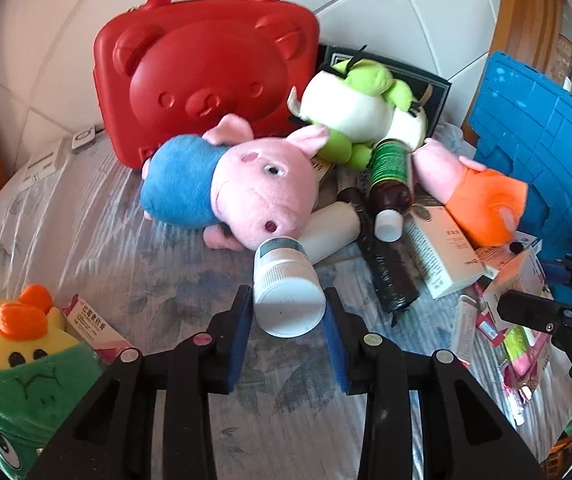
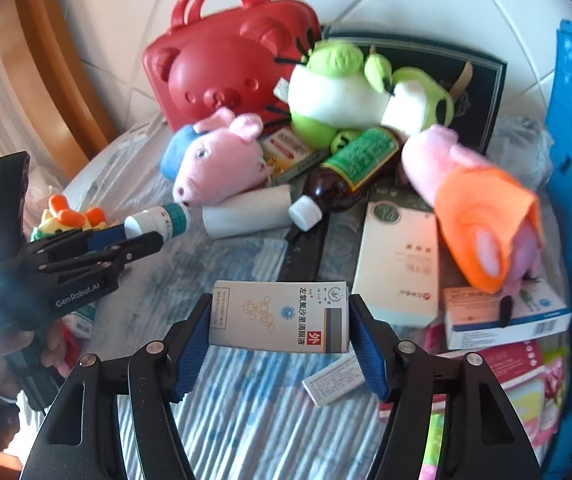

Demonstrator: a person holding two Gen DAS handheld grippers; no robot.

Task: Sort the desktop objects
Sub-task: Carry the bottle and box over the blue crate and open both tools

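White wall tiles [image 1: 386,8] back a table [image 1: 126,240] under a clear plastic cover. We list, largest first:

- Red bear-faced case [image 1: 206,76], upper centre of the left view, upright against the wall.
- Blue crate [image 1: 542,140], right edge.
- Pink pig toy in blue [image 1: 238,188], lying in front of the case; green-and-white plush [image 1: 362,108] just behind it; a second pig in orange [image 1: 482,196] to the right.
- Yellow plush with orange horns [image 1: 18,332], lower left.
- Brown bottle with a green label [image 1: 390,184], on its side between the pigs.
- White pill bottle [image 1: 286,292], bottom centre of the left view: we hold it in the left gripper [image 1: 288,316], pads pressing its cap end, off the table.
- White medicine box [image 2: 280,316], bottom centre of the right view: gripped by its ends across the right gripper [image 2: 280,328], above the table.
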